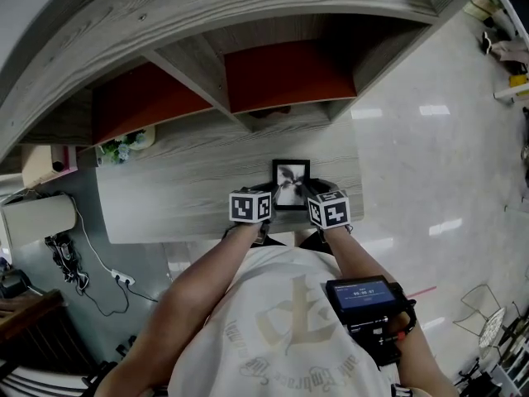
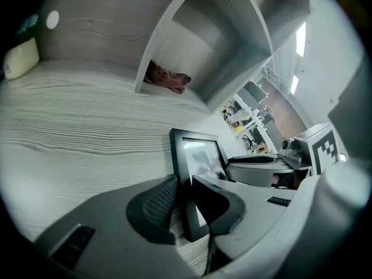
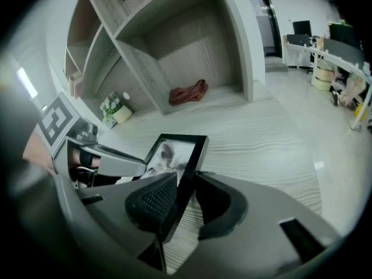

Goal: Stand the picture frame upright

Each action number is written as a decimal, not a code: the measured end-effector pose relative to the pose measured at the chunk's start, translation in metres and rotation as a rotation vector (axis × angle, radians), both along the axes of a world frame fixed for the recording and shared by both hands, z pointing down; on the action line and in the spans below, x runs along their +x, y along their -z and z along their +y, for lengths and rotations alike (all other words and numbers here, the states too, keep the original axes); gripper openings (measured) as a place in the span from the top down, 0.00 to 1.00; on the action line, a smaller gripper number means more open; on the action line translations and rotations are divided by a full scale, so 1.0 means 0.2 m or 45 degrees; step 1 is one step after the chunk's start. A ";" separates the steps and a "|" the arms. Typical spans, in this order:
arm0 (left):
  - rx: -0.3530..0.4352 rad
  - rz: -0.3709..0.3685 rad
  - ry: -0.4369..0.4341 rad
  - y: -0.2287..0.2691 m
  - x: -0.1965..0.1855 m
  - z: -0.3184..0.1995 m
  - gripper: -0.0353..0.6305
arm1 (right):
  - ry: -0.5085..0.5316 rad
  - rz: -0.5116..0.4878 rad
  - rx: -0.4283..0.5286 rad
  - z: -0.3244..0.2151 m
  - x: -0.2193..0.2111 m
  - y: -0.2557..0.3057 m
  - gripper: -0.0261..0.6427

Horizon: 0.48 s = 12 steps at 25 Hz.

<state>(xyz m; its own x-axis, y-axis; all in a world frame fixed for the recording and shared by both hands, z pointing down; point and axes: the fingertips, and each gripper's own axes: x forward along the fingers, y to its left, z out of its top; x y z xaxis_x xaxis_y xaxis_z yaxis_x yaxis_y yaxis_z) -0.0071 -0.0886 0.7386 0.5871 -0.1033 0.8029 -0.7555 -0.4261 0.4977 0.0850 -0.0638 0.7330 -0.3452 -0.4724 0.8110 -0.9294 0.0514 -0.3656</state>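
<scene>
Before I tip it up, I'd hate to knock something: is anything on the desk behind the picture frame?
Nothing visible. The desk behind the picture frame is bare up to the shelves; the potted plant sits far left, the red cloth back inside a shelf compartment.

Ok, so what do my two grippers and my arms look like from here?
The left gripper and right gripper match: smooth, rounded grey bodies with black fingers whose inner pads have a fine mesh texture. Each carries a cube with black-and-white square markers. The arms are bare below the short sleeves of a pale T-shirt with a faded print.
</scene>
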 end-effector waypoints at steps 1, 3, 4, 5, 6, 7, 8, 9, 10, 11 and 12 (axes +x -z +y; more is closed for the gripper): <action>0.001 0.000 0.007 0.00 -0.01 0.00 0.81 | 0.015 -0.002 0.011 0.00 -0.01 0.01 0.80; 0.008 0.003 0.035 0.01 -0.04 0.01 0.81 | 0.049 -0.006 0.032 -0.02 -0.04 0.03 0.80; 0.012 0.006 0.051 0.01 -0.06 0.00 0.82 | 0.066 -0.009 0.043 -0.03 -0.05 0.04 0.80; 0.017 0.009 0.066 0.02 -0.07 0.00 0.82 | 0.084 -0.012 0.054 -0.04 -0.07 0.05 0.80; 0.023 0.012 0.081 0.03 -0.09 0.00 0.82 | 0.101 -0.016 0.066 -0.05 -0.08 0.06 0.80; 0.031 0.015 0.096 0.03 -0.10 -0.01 0.82 | 0.117 -0.020 0.079 -0.06 -0.10 0.07 0.80; 0.040 0.018 0.110 0.04 -0.12 -0.01 0.82 | 0.131 -0.024 0.092 -0.07 -0.11 0.08 0.81; 0.051 0.021 0.124 0.05 -0.14 -0.02 0.82 | 0.145 -0.029 0.104 -0.08 -0.13 0.09 0.81; 0.063 0.024 0.138 0.06 -0.15 -0.03 0.82 | 0.158 -0.034 0.116 -0.09 -0.14 0.10 0.81; 0.074 0.027 0.152 0.08 -0.17 -0.04 0.82 | 0.171 -0.038 0.126 -0.10 -0.16 0.11 0.81; 0.084 0.029 0.166 0.09 -0.18 -0.04 0.82 | 0.185 -0.042 0.136 -0.11 -0.17 0.12 0.81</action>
<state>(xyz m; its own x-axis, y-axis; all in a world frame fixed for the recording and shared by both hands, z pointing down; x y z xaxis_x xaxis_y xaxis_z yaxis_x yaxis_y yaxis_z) -0.0438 -0.0969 0.7206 0.5835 -0.2320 0.7782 -0.7952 -0.3575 0.4897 0.0507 -0.0852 0.7098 -0.4416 -0.4985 0.7460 -0.8969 0.2242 -0.3811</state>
